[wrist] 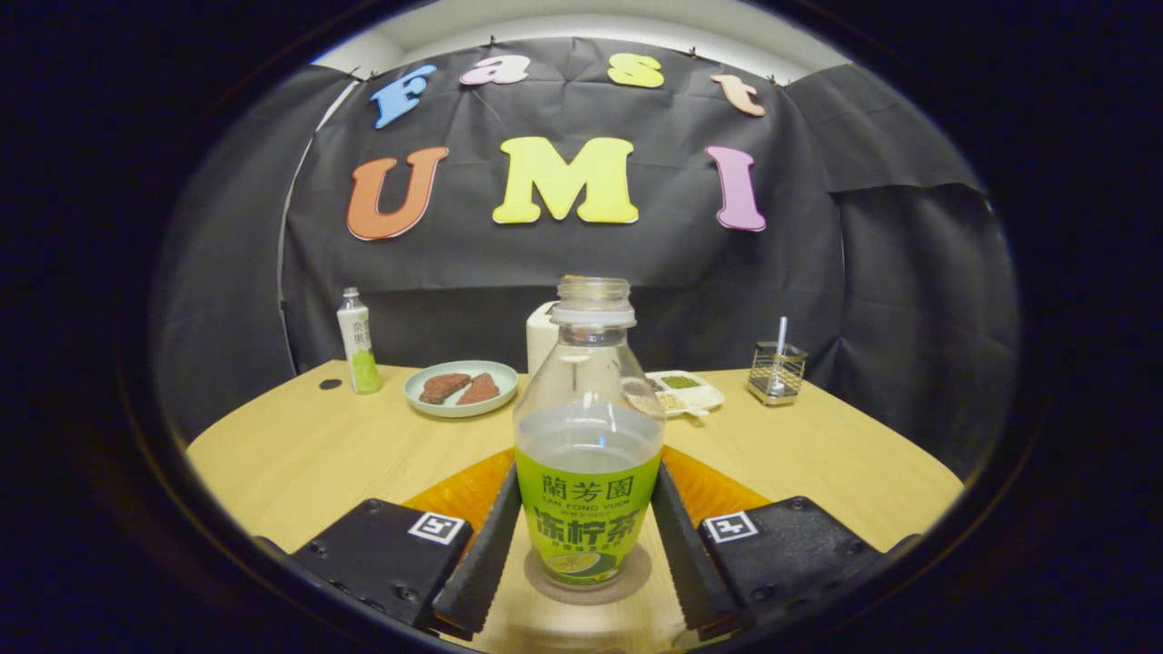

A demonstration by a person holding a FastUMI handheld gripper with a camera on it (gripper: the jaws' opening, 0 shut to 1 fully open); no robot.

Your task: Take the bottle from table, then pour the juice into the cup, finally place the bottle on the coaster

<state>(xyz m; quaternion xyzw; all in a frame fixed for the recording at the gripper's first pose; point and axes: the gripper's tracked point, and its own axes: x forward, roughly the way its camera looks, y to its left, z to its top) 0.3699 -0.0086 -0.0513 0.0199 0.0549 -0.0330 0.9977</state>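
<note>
fingers (509, 536) flank bottle (589, 454), touching label both sides; firm grip, cannot tell. bottle upright on coaster (636, 572), cap off, part full. judged placing step; next: spread fingers, back off. cup (541, 336) beyond.

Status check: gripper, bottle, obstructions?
Gripper fingers flank the uncapped clear plastic bottle with green label, apparently touching; grip unconfirmed. Bottle upright on the round brown coaster, part full. White cup behind it. Nothing blocking.

gripper (586, 536): ribbed black fingers (482, 545) flank label, contact unclear | clear uncapped plastic bottle with green label (588, 454): upright on light wooden counter (300, 454) between fingers | orange round coaster (709, 486): behind bottle | white cup (541, 331): beyond
</note>
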